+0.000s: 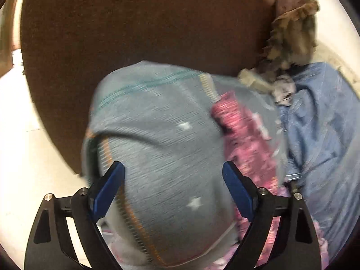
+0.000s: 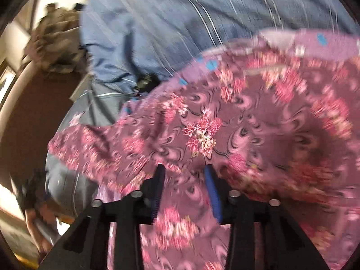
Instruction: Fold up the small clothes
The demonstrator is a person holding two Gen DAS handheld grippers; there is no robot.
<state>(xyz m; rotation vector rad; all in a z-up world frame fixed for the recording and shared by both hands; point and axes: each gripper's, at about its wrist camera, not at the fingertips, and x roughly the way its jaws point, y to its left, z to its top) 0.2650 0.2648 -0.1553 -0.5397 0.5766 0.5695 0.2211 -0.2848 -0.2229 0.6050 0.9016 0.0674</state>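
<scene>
A grey garment with white stars and orange-teal stitching (image 1: 162, 139) lies on the brown surface (image 1: 135, 29), blurred by motion. My left gripper (image 1: 173, 171) is open, its blue pads (image 1: 110, 186) spread wide on either side of the grey cloth. A pink-maroon floral garment (image 2: 236, 123) fills the right wrist view and also shows in the left wrist view (image 1: 243, 139). My right gripper (image 2: 184, 171) has its jaws narrowed on a fold of the floral cloth, which passes between the fingers (image 2: 212, 193).
A blue striped garment (image 1: 321, 121) lies to the right and also shows in the right wrist view (image 2: 168, 22). A tan-brown frilled cloth (image 1: 290, 36) sits at the back right. The pale floor (image 1: 27, 135) lies beyond the surface's left edge.
</scene>
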